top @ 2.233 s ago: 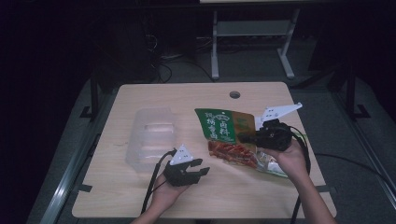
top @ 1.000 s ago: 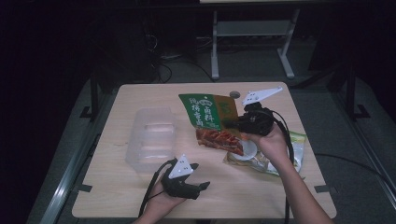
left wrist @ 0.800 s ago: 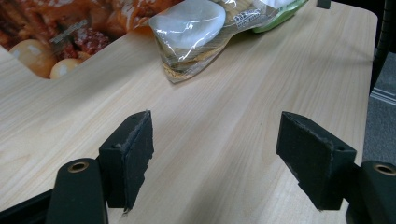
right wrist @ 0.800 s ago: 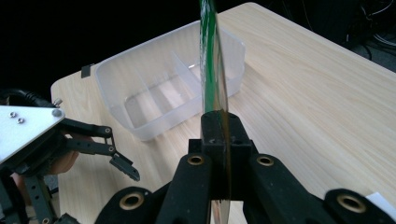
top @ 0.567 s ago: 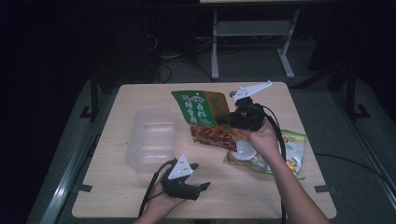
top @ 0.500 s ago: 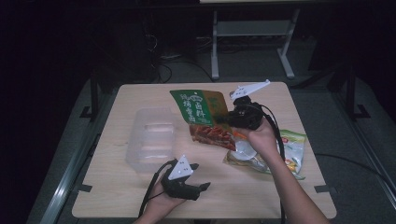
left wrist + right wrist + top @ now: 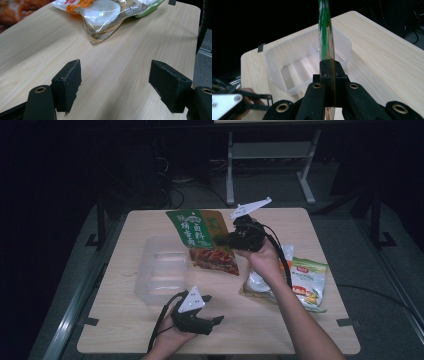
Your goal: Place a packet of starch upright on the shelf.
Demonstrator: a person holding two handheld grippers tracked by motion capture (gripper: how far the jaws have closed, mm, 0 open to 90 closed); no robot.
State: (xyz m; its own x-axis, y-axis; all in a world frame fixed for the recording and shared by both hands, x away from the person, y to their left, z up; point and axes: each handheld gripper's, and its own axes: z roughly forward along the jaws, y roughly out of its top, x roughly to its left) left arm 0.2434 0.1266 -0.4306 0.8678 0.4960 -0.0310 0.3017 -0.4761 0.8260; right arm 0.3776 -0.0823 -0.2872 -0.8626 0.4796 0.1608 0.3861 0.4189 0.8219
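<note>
The right gripper (image 7: 231,239) has its fingers (image 7: 327,75) pinched on the edge of a green pouch (image 7: 202,240), which it holds up off the tabletop (image 7: 310,320). In the high view the pouch hangs tilted, its green top toward the far edge and its orange-red lower part (image 7: 214,260) just above the wood, beside and partly over the near right corner of a clear bin (image 7: 162,270). In the right gripper view the pouch (image 7: 325,32) shows edge-on, rising straight from between the pads, with the bin (image 7: 307,60) behind it on the wood, its inside split by low ribs. The left gripper (image 7: 212,322) lies low at the near edge of the tabletop, well apart from the pouch, and points to the right along the wood. In its own view its fingers (image 7: 68,83) are spread wide with bare wood between them. Ahead of them lies a clear bag (image 7: 105,17) with pale round pieces inside. In the high view that bag (image 7: 257,282) lies under the right forearm, touching a green and white packet (image 7: 310,280) to its right.
</note>
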